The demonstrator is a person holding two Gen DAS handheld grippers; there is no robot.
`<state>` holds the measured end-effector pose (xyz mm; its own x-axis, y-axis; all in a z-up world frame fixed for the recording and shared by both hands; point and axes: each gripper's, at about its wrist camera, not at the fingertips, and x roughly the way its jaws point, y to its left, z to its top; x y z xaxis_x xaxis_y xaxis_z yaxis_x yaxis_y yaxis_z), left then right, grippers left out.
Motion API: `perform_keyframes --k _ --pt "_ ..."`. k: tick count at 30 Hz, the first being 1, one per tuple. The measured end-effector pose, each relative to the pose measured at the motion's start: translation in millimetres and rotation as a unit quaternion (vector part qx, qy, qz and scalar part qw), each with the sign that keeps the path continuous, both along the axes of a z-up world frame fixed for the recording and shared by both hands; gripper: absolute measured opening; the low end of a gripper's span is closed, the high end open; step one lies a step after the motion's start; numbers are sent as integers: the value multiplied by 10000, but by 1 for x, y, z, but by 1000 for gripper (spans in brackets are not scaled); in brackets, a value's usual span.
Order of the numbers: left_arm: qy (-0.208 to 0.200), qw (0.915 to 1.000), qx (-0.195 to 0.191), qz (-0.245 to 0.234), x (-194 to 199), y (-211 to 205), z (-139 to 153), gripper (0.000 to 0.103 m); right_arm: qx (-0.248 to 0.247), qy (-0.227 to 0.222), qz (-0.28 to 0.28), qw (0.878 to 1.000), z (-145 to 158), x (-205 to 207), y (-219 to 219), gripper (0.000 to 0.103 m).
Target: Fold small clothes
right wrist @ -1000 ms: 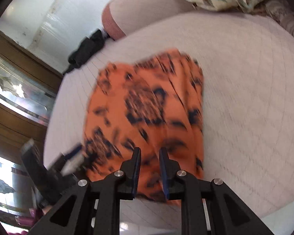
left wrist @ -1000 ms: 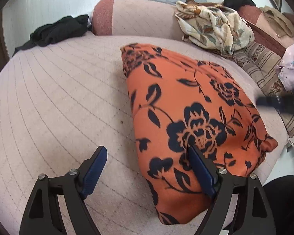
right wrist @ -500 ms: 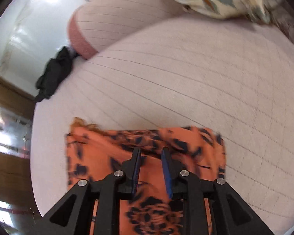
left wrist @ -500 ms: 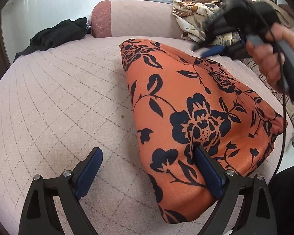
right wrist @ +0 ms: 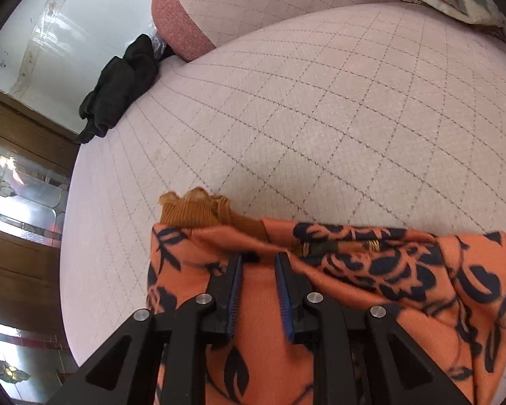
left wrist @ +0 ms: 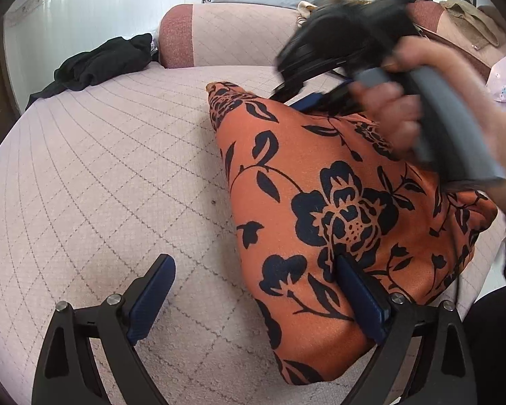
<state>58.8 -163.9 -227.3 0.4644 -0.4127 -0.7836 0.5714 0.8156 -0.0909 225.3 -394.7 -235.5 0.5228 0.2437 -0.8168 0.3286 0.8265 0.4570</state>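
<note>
Orange floral garment flat on quilted bed, left gripper jaws just opened wide astride its near edge, right gripper angled down, jaws narrowly parted over far hem, black garment well apart.

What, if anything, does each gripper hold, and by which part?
The left gripper holds nothing, wide open over the orange garment. The right gripper, nearly closed by its ribbed edge, may pinch cloth: cannot tell.
</note>
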Motion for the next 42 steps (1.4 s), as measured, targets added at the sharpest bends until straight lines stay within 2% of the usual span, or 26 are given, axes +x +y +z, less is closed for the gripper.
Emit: perform_keyframes --k 4,6,10,15,17,19,21,25,28,30,32,35,37,40,42 --pt "31 10000 -7 21 3 1 -1 97 60 -343 -23 9994 24 -40 -13 24" --pt "23 10000 2 27 4 0 -1 98 -60 -466 -76 9989 36 -67 -18 24" --pt "52 10000 4 77 6 0 -1 99 -250 -419 -72 9988 48 -127 -24 24" --pt "50 9999 32 133 7 -2 -3 100 -607 -1 -146 9980 34 -185 -10 24" --pt "51 9999 40 126 7 -1 -4 101 -472 59 -186 9987 18 -206 -7 24" --pt "37 9999 40 117 7 0 -4 101 -374 -70 -213 9990 6 -222 -5 24" --pt "47 9999 19 115 7 1 -3 101 -521 -192 -201 9983 7 -233 0 24" --pt "5 10000 54 77 6 0 -2 101 -581 -141 -305 9977 21 -247 7 24" --pt "7 9999 81 64 5 -2 -2 101 -693 43 -226 9973 7 -246 7 24" --pt "111 9999 18 82 7 -2 -2 101 -530 -25 -265 9982 -9 -241 0 24" --pt "315 9994 -81 88 12 2 -2 101 -421 105 -359 9984 -8 -240 -2 24" --pt "452 9989 -149 49 17 5 4 101 -506 379 -312 9975 0 -238 3 24" --pt "357 9992 -183 68 17 7 12 101 -441 394 -331 9977 8 -239 4 24" --pt "45 9988 -423 241 20 15 30 101 -237 17 -439 9988 24 -250 2 24" --pt "-123 9981 -484 352 24 19 38 101 -300 -158 -486 9982 33 -254 1 24"
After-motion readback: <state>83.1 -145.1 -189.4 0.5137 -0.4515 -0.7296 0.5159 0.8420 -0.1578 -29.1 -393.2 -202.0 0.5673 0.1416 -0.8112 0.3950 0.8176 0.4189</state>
